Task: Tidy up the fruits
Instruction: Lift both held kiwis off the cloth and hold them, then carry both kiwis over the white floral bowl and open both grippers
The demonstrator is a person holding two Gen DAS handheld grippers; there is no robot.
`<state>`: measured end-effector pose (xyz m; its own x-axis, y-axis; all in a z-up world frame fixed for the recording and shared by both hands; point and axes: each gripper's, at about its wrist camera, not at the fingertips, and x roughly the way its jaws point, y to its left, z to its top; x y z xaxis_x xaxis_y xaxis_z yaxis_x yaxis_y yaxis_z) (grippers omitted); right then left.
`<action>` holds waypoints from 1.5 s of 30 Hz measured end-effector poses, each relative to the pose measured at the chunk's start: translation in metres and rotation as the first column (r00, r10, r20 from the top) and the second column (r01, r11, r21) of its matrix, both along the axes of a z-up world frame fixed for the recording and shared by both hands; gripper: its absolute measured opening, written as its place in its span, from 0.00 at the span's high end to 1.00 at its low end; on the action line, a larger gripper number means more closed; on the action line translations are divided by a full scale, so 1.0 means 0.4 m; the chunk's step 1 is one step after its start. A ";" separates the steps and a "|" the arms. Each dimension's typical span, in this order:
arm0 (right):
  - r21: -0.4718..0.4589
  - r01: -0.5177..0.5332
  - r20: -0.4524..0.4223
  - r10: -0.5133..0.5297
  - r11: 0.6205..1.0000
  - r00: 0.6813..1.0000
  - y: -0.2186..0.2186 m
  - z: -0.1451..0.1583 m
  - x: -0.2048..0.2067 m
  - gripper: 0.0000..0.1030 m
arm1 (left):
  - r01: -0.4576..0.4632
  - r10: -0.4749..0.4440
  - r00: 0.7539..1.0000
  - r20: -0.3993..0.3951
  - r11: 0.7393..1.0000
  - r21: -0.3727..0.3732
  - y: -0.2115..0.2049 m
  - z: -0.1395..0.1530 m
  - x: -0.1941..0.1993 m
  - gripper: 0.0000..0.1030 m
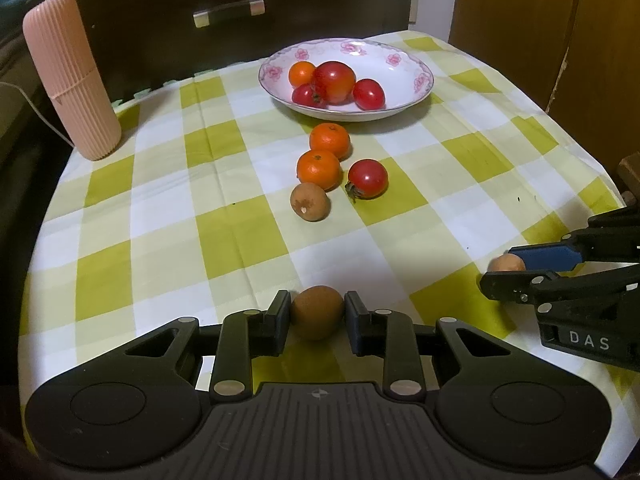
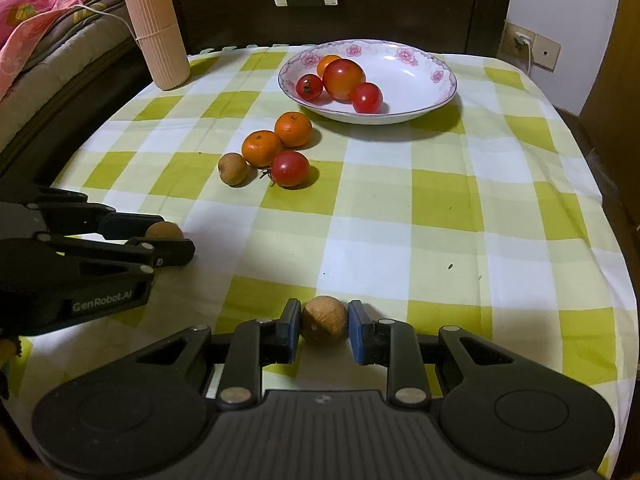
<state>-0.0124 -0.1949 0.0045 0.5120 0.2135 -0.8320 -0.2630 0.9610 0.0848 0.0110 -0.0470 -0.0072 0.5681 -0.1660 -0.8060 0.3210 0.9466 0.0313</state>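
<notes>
Left gripper (image 1: 317,316) and right gripper (image 2: 324,322) each clamp a round brown fruit (image 1: 316,317) (image 2: 324,319) between their pads; either may roll free if lifted toward the bowl (image 1: 416,98) ahead.

Right tongs (image 2: 324,330) clamped on brown fruit (image 2: 324,319), checked tablecloth (image 2: 440,208), floral plate (image 2: 416,80) of tomatoes (image 2: 344,79) beyond

left claw (image 1: 317,317) clamped | right claw (image 2: 324,322) clamped (both angled down)
</notes>
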 end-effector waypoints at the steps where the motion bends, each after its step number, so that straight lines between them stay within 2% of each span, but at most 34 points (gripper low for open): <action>1: 0.006 0.001 0.000 -0.001 1.000 1.000 -0.003 -0.002 0.001 0.76 | -0.002 0.002 1.000 -0.001 1.000 -0.002 0.000 0.000 0.000 0.65; 4: 0.021 -0.008 -0.002 0.008 1.000 1.000 -0.005 -0.003 -0.001 0.75 | 0.000 0.000 1.000 -0.010 1.000 -0.006 -0.001 -0.002 -0.001 0.64; 19: -0.018 -0.009 -0.005 0.008 1.000 1.000 0.017 0.002 -0.014 0.77 | 0.005 -0.005 1.000 -0.014 1.000 -0.012 -0.001 0.002 -0.001 0.65; 37: 0.078 0.021 0.041 -0.025 0.997 0.999 0.015 0.058 0.034 0.77 | -0.009 0.012 0.999 0.032 0.998 -0.070 -0.003 0.059 0.027 0.65; 45: 0.093 0.015 0.055 -0.020 0.996 0.998 0.028 0.073 0.064 0.77 | -0.004 0.008 0.999 0.046 0.996 -0.089 -0.018 0.077 0.055 0.65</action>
<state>0.0133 -0.1836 0.0337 0.5616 0.2791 -0.7789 -0.2535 0.9542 0.1591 0.0332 -0.0540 0.0236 0.6060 -0.2321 -0.7608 0.3156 0.9481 -0.0379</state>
